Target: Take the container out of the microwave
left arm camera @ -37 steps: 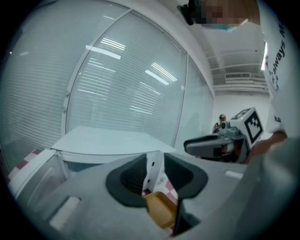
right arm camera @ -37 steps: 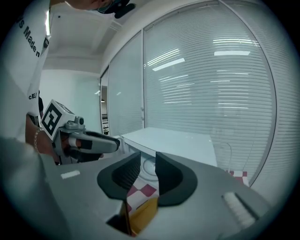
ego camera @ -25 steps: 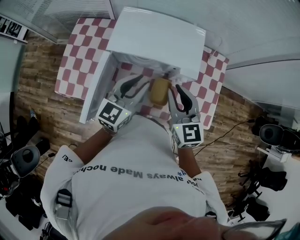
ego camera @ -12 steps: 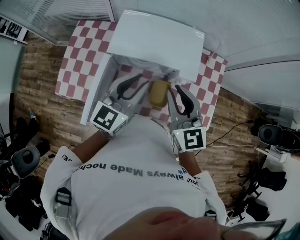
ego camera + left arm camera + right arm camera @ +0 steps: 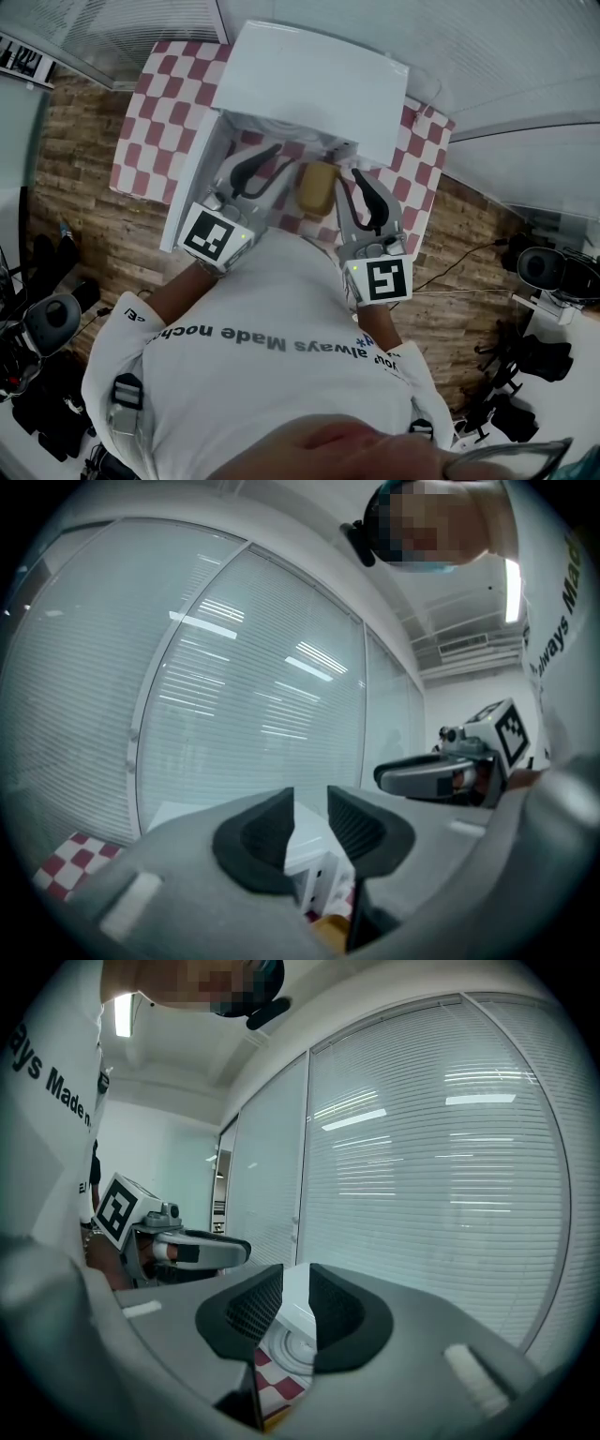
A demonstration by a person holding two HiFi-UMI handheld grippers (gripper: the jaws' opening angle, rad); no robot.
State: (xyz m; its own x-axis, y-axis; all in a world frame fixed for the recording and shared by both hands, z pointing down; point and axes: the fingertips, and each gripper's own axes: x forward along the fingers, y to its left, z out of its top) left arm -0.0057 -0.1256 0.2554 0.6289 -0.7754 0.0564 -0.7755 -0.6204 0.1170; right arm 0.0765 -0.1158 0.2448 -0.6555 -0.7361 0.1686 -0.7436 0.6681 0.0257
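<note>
1. The left gripper point(image 5: 267, 161) has its jaws drawn narrow. Its own view shows only a slim gap between the dark pads point(image 5: 258, 841), with nothing in that gap.
2. The right gripper point(image 5: 361, 187) is just as narrow. A thin slot shows between its pads point(image 5: 246, 1314), and it is also empty.
3. The tan container point(image 5: 319, 186) sits between the two grippers, just right of the left one and just left of the right one. Each gripper has a finger close along one of its sides. No view shows whether they press on it.
4. In each gripper view a sliver of the container shows low down, beneath the jaws point(image 5: 328, 932) point(image 5: 272, 1419).
5. Ahead of both sets of fingertips stands the white microwave point(image 5: 314, 80). Its door point(image 5: 192, 178) is swung open beyond the outer side of the left gripper.
6. The container is on the near side of the microwave's mouth, over the red-and-white checked cloth point(image 5: 155, 103). I cannot tell if it rests on the cloth.
7. Each gripper sees the other off to its inner side, level with it.
</note>
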